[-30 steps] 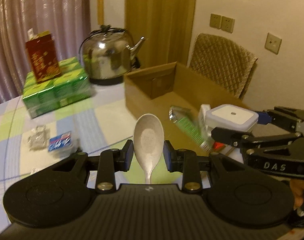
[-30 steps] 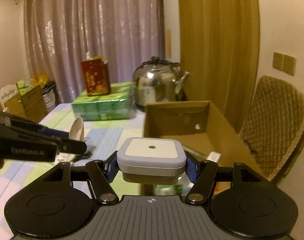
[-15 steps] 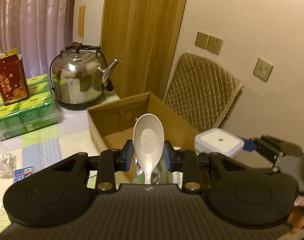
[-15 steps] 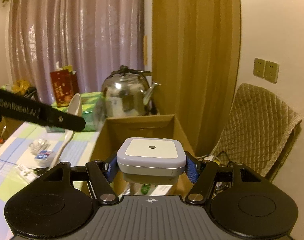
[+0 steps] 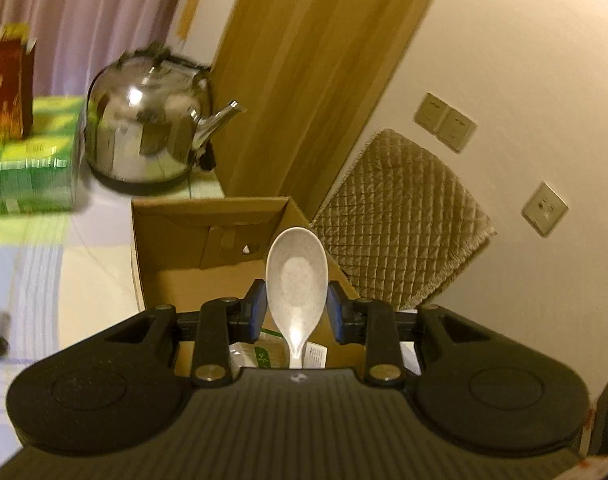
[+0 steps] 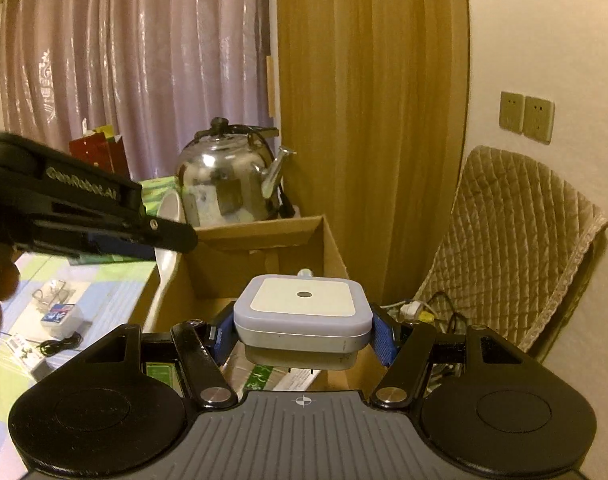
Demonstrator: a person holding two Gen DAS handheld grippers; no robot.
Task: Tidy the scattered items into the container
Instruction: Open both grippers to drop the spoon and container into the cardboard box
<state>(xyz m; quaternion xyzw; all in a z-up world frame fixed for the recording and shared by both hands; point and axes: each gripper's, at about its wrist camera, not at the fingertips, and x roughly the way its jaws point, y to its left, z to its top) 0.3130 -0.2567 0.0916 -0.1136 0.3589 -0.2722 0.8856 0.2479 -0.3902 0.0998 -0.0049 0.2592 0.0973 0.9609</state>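
My left gripper (image 5: 296,309) is shut on a white speckled spoon (image 5: 296,280), bowl pointing up, held over the open cardboard box (image 5: 207,224). In the right wrist view the same gripper (image 6: 171,236) reaches in from the left with the spoon (image 6: 168,240) at the box's left wall. My right gripper (image 6: 302,330) is shut on a square white night-light plug (image 6: 302,308), above the near part of the box (image 6: 259,240). Green and white packets (image 6: 259,378) lie on the box floor below it.
A steel kettle (image 5: 147,132) stands behind the box, beside stacked green cartons (image 5: 27,176) and a red carton (image 5: 3,84). Small items (image 6: 59,312) lie on the checked tablecloth at left. A quilted chair back (image 6: 512,248) and wall sockets (image 6: 526,116) are on the right.
Both grippers have travelled right from the tabletop to over the box. The left one rolled, tilting its view. Each keeps its hold on its item.
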